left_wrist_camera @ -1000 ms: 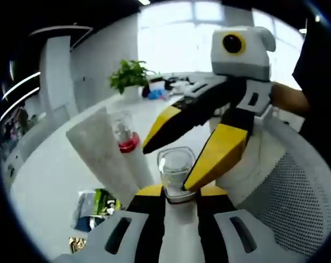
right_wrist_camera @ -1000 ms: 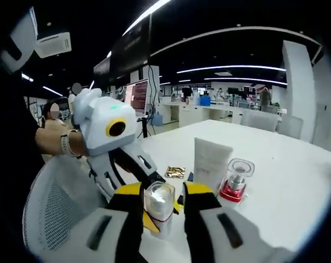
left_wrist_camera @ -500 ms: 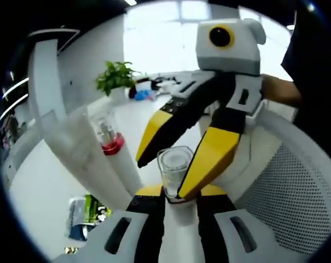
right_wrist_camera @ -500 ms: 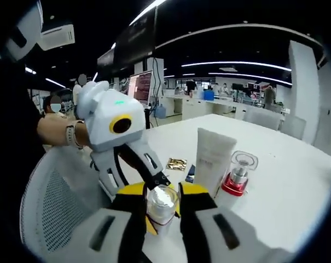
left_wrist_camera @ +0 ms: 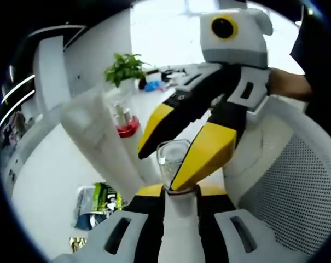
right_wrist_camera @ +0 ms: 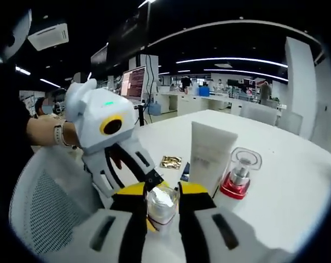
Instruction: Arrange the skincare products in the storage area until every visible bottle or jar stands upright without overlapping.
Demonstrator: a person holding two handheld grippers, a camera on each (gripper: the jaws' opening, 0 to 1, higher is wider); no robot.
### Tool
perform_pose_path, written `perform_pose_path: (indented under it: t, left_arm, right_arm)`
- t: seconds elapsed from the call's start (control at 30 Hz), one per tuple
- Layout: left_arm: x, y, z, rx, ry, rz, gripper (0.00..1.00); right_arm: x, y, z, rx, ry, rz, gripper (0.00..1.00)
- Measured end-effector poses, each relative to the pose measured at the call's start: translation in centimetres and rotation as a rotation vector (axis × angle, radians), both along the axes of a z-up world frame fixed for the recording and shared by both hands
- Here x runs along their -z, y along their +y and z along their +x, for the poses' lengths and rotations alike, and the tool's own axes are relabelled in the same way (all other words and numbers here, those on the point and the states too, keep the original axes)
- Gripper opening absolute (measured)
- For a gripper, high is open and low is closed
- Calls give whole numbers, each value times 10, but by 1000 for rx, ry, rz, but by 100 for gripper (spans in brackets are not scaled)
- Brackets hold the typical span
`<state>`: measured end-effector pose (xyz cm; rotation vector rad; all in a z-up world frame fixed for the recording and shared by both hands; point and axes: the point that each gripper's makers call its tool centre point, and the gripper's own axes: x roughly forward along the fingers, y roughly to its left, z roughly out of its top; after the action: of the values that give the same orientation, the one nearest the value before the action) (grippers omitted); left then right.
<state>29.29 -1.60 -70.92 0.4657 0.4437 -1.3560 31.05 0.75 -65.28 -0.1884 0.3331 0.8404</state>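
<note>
- White surface [right_wrist_camera: 296,181] runs from 12 to 4 o'clock in the right gripper view; mesh chair back [right_wrist_camera: 42,208] at 8 o'clock.
- White tube [right_wrist_camera: 209,156] stands upright on its cap at 1 o'clock of centre, red-collared clear-cap bottle [right_wrist_camera: 239,175] just beside it toward 3 o'clock, also upright.
- Your left hand-held gripper [right_wrist_camera: 154,189] comes in from 10 o'clock, jaws narrow, clamped on the clear bottle [right_wrist_camera: 161,205].
- Your right hand-held gripper [left_wrist_camera: 173,159], in the left gripper view, reaches down from 1 o'clock, yellow jaws narrow around the same clear bottle's cap [left_wrist_camera: 173,161]; bottle off the surface, held between both.
- Green sachets [left_wrist_camera: 97,205] lie flat at 8 o'clock; small gold packet [right_wrist_camera: 170,161] behind the tube.
</note>
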Motion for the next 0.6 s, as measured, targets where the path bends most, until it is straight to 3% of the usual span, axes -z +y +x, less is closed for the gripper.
perform_pose_path:
  t: [0.27,0.6]
  left_arm:
    - [7,6,6,-39,-6,42,20]
    - [12,9,8,-51,-8,65,20]
  right_arm:
    - [11,-2,5,28,23,-9,20]
    - [11,-2,8,43,3,-8,22]
